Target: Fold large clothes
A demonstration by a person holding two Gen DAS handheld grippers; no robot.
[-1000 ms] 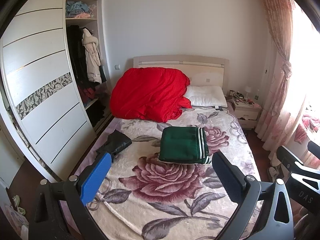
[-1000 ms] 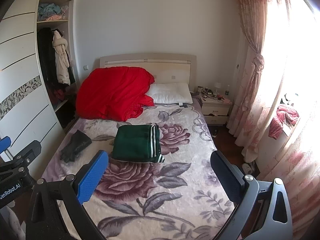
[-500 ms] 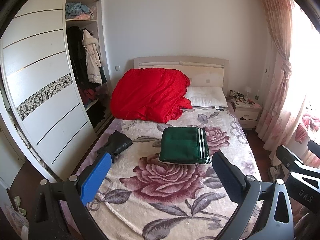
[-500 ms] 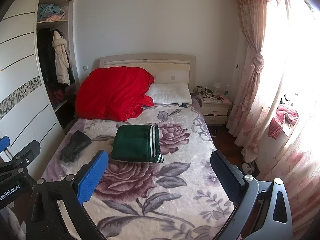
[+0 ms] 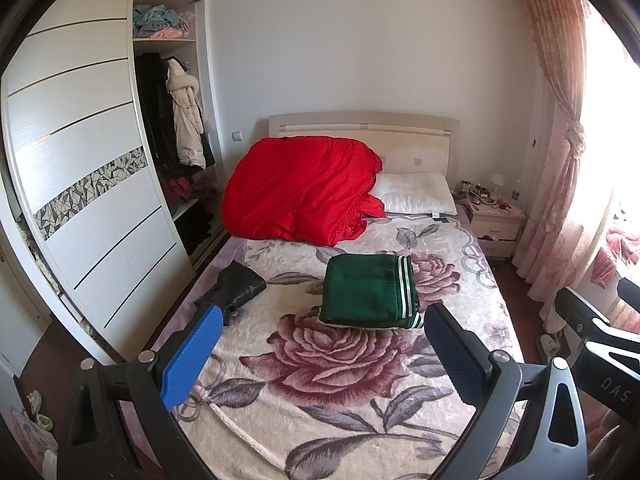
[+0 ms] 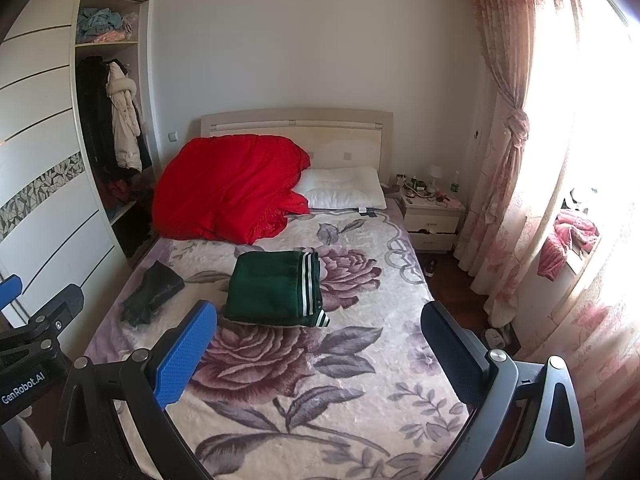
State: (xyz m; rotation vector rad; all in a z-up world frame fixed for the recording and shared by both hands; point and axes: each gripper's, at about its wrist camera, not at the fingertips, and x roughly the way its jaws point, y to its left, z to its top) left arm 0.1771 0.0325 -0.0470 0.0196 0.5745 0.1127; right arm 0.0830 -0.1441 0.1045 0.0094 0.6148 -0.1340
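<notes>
A folded dark green garment (image 5: 366, 294) (image 6: 274, 290) with white stripes along its right edge lies flat in the middle of the bed. A crumpled black garment (image 5: 234, 288) (image 6: 152, 292) lies near the bed's left edge. My left gripper (image 5: 320, 344) hangs open above the foot of the bed, well short of the green garment, nothing between its fingers. My right gripper (image 6: 320, 344) is open too, held back over the foot of the bed. Part of the other gripper shows at each view's side edge.
The floral blanket (image 5: 340, 364) (image 6: 360, 360) covers the bed. A red quilt (image 5: 300, 188) (image 6: 228, 186) and a white pillow (image 5: 416, 198) lie by the headboard. A wardrobe (image 5: 92, 184) stands left, a nightstand (image 6: 432, 216) and curtains (image 6: 504, 160) right.
Both views have drifted very slightly; the green garment sits a touch lower in the left wrist view. Neither gripper has changed its opening.
</notes>
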